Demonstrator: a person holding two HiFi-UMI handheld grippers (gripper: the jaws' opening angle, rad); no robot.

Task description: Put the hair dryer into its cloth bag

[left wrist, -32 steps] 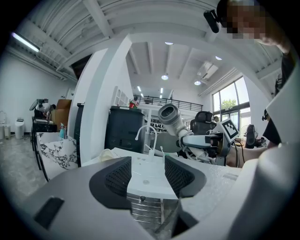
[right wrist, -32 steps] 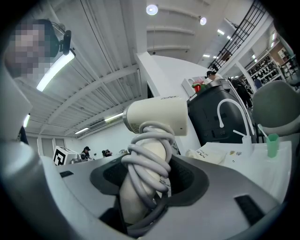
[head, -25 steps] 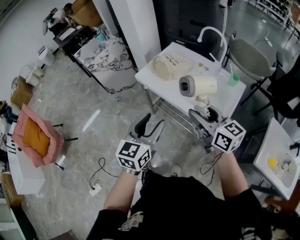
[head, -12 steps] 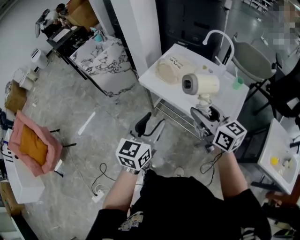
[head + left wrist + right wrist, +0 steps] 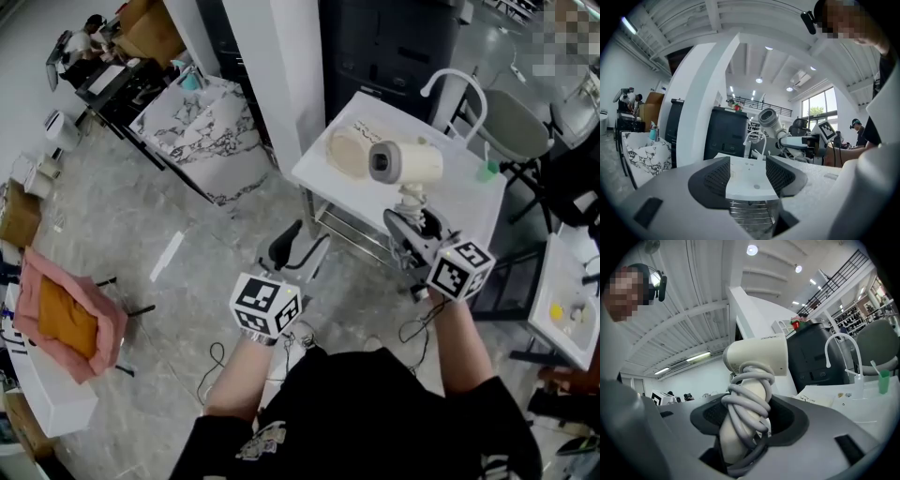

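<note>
Cream-white plastic marks the hair dryer, held upright at centre right of the head view. The right gripper is clamped on its handle. In the right gripper view, the handle stands between the dark pads with the grey cord wound round it in loops. The pale cloth bag lies on the white tabletop, just left of the dryer's barrel in the picture, and looks flat and untouched. The left gripper sits at lower centre, short of the tabletop. Its jaws are wide apart with nothing between them, and only the tabletop's near edge shows through the gap. As a judgement, the task is at an early stage. The dryer is picked up and its cord is bundled. Opening the bag and sliding the dryer in remain to be done. The bag's right end is hidden behind the barrel, and its mouth cannot be made out. Neither gripper view shows the bag clearly. The cord coils mask where the pads meet the handle.
</note>
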